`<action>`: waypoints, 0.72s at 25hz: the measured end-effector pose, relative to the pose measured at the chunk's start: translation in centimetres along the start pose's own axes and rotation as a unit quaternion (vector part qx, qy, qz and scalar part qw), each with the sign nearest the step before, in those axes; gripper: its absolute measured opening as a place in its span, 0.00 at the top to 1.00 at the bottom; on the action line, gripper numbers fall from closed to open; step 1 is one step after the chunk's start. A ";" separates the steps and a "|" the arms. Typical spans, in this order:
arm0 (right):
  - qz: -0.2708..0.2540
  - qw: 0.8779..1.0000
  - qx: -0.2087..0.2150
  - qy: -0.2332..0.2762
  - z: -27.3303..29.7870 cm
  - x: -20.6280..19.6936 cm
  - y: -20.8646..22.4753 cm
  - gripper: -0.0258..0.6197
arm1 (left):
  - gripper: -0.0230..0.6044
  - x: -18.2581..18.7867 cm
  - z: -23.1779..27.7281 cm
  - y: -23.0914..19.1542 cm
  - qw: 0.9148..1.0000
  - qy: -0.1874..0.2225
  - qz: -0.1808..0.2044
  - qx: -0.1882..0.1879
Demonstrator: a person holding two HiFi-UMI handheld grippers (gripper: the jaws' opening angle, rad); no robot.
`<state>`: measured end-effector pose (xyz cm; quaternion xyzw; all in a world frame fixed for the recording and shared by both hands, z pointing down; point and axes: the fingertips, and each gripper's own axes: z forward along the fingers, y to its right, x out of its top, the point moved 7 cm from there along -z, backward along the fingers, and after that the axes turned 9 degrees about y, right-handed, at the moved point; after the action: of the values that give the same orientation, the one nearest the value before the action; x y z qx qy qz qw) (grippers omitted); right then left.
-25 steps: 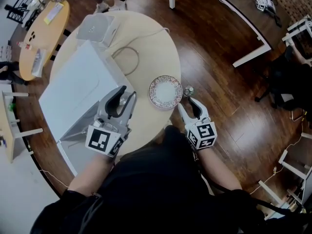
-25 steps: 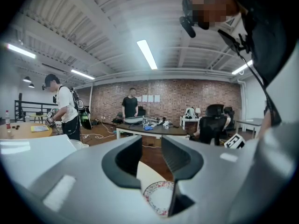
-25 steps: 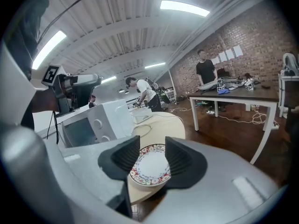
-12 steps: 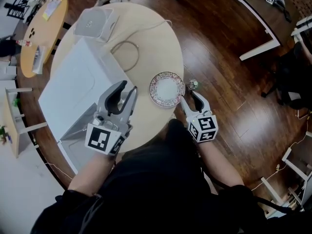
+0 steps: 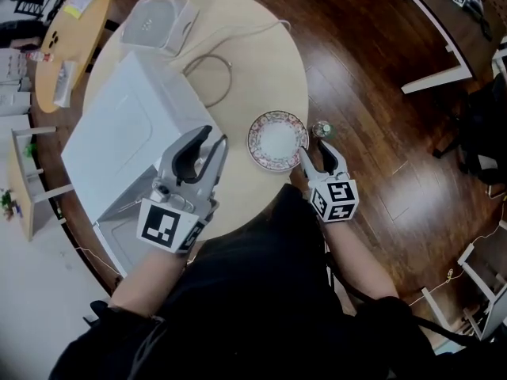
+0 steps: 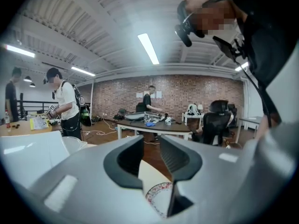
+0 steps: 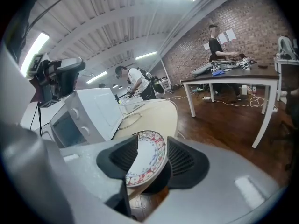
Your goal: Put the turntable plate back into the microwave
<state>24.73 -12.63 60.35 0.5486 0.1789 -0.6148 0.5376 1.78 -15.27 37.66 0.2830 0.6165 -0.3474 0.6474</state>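
The turntable plate [image 5: 277, 139], white with a red flowered rim, lies on the round wooden table [image 5: 261, 62] to the right of the white microwave [image 5: 127, 133]. My right gripper [image 5: 315, 150] is at the plate's near right edge. In the right gripper view its jaws [image 7: 153, 143] have just been opening, and the plate's rim [image 7: 145, 157] shows between them with no pad pressing on it. My left gripper [image 5: 210, 138] hovers by the microwave's front corner. Its jaws have just been closing and stay apart with nothing in them. The plate [image 6: 159, 197] shows through their gap [image 6: 152, 141].
A white box-like appliance [image 5: 158, 22] and a looped cable [image 5: 210, 77] lie at the table's far side. A small glass jar [image 5: 321, 129] sits by the table edge beside my right gripper. A yellow table [image 5: 71, 46] and a white desk leg [image 5: 436, 77] stand around. People work in the background.
My right gripper has come down and closer to the plate's right rim. The left gripper has hardly shifted, and its jaws look slightly narrower. The plate has stayed where it was on the table.
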 end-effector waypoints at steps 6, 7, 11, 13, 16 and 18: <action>0.008 1.000 -0.005 -0.021 1.6 -1.3 0.9 0.66 | 0.78 0.6 0.2 0.2 1.000 -0.001 -0.017 0.006; 0.011 1.000 -0.007 -0.026 1.9 -1.6 1.1 0.66 | 0.78 0.8 0.3 0.3 1.000 -0.001 -0.020 0.005; 0.029 0.998 -0.019 -0.050 2.8 -3.0 2.0 0.62 | 0.78 1.3 0.6 1.0 1.000 0.002 -0.021 -0.003; 0.034 0.998 -0.020 -0.057 3.1 -3.4 2.3 0.62 | 0.78 1.5 0.6 1.2 1.000 0.000 -0.017 -0.006; 0.038 0.997 -0.019 -0.060 3.4 -3.8 2.3 0.62 | 0.78 1.8 0.6 1.4 1.000 -0.003 -0.018 -0.005; 0.040 0.997 -0.019 -0.060 3.7 -4.0 2.3 0.62 | 0.78 2.1 0.4 1.4 1.000 0.000 -0.016 -0.007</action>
<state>24.18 -14.59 65.93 0.5071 0.1355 -0.6213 0.5818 3.14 -14.98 35.47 0.2690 0.6231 -0.3535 0.6438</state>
